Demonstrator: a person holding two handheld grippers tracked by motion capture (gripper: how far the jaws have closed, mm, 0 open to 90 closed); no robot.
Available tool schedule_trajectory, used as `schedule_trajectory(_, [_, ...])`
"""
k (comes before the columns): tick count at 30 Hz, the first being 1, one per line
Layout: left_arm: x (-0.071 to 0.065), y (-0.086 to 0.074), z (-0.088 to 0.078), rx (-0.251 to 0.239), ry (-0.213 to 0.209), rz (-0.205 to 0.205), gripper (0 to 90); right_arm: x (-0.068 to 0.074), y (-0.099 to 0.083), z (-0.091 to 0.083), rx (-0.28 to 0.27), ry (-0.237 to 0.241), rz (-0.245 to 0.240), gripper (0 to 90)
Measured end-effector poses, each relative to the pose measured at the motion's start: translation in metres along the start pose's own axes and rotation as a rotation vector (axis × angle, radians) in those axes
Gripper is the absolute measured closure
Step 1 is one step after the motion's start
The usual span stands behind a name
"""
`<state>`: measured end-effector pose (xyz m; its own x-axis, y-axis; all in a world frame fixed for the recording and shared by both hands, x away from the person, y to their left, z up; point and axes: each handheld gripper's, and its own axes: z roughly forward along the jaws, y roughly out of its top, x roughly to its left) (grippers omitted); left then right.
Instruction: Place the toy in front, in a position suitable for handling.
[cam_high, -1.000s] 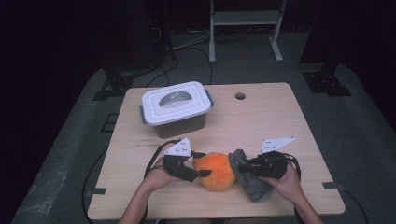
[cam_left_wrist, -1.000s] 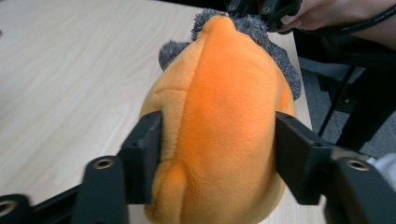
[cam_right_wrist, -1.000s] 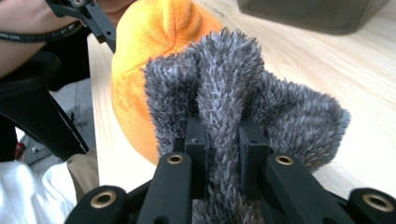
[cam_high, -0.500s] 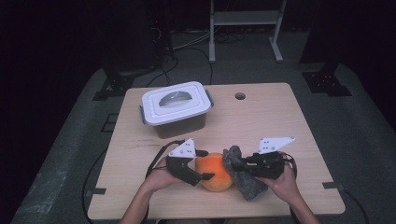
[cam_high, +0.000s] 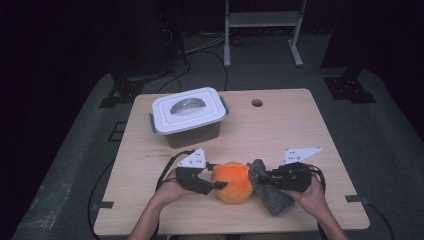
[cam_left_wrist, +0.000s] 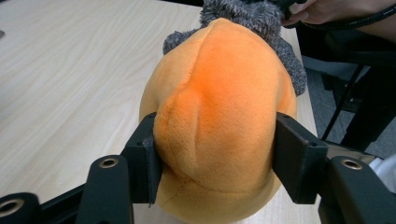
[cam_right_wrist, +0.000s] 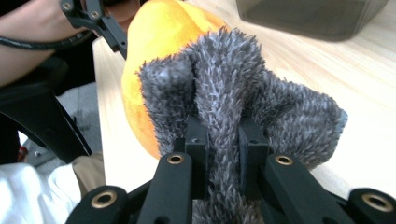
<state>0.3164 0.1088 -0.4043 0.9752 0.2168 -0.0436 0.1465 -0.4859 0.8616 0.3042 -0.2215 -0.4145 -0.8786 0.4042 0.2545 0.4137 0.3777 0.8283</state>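
Note:
An orange plush toy (cam_high: 232, 182) with a grey fuzzy part (cam_high: 272, 195) lies near the table's front edge. My left gripper (cam_high: 220, 181) comes in from the left. Its jaws have just been closing, and they now squeeze the orange plush body (cam_left_wrist: 219, 107) from both sides; left gripper (cam_left_wrist: 215, 154). My right gripper (cam_high: 260, 177) comes in from the right, shut on a fold of the grey fuzzy part (cam_right_wrist: 224, 88) pinched tight between its pads; right gripper (cam_right_wrist: 223, 140). The orange body (cam_right_wrist: 149, 46) bulges behind that fold.
A white-lidded plastic box (cam_high: 187, 112) with a grey handle stands at the back left of the wooden table (cam_high: 300, 130). A round cable hole (cam_high: 257, 103) sits at the back middle. A metal rack (cam_high: 262, 20) stands on the floor beyond.
The right gripper has shifted a little left, bringing the grey part up against the orange body. The left gripper stays at the toy's left side.

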Motion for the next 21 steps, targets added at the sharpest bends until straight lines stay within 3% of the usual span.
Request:
schedule_trajectory(2, [-0.001, 0.002, -0.003, -0.003, 0.007, 0.01, 42.1, 0.0, 0.001, -0.001, -0.009, 0.001, -0.004, 77.4])
schedule_trajectory(5, [-0.007, 0.008, -0.003, 0.023, 0.023, 0.057, 44.3, 0.009, 0.014, -0.01, -0.1, 0.011, -0.034, 77.4])
schedule_trajectory(8, [-0.011, 0.01, 0.003, 0.019, 0.017, 0.068, 44.3, 0.017, 0.024, -0.01, -0.128, 0.011, -0.063, 77.4])
schedule_trajectory(11, [-0.014, 0.012, 0.007, 0.027, 0.019, 0.084, 44.2, 0.021, 0.026, -0.004, -0.097, 0.0, -0.08, 77.4])
schedule_trajectory(18, [-0.006, 0.006, 0.003, 0.007, 0.022, 0.045, 43.0, 0.01, 0.013, 0.0, -0.039, -0.014, -0.056, 77.4])
schedule_trajectory(21, [-0.007, 0.005, 0.003, 0.003, 0.014, 0.046, 42.1, 0.008, 0.012, -0.004, -0.053, -0.007, -0.046, 77.3])
